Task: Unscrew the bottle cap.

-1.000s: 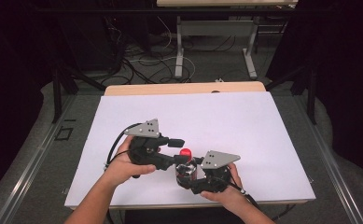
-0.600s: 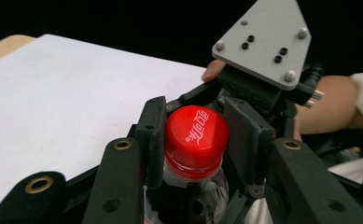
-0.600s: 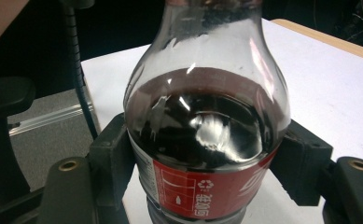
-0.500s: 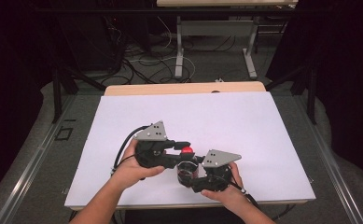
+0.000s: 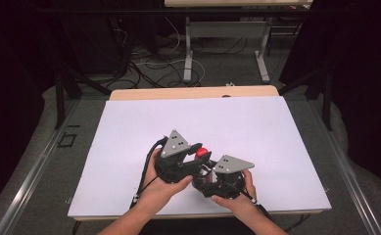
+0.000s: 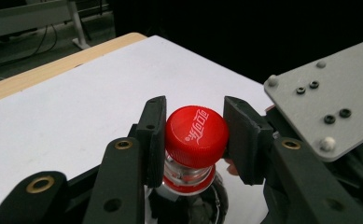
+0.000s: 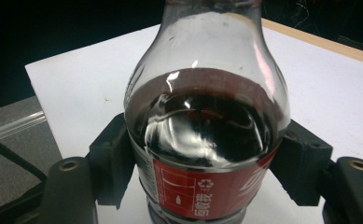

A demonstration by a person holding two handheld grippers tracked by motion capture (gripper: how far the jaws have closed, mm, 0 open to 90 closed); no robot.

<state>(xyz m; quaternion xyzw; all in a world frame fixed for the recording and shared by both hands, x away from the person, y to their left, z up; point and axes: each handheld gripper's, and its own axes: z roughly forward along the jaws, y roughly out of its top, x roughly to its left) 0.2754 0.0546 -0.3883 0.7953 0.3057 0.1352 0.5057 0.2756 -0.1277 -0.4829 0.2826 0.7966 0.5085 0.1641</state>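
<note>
Atop the bottle [image 7: 206, 121], a red cap [image 6: 196, 136] (white script, unreadable).

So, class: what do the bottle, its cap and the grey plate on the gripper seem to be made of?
Bottle: clear, glossy, probably plastic; bright reflections and dark liquid show through its wall.
Cap: red, ridged moulded plastic with printed white lettering.
Grey plate: flat, matte, screwed down; metal or plastic, hard to tell.
</note>
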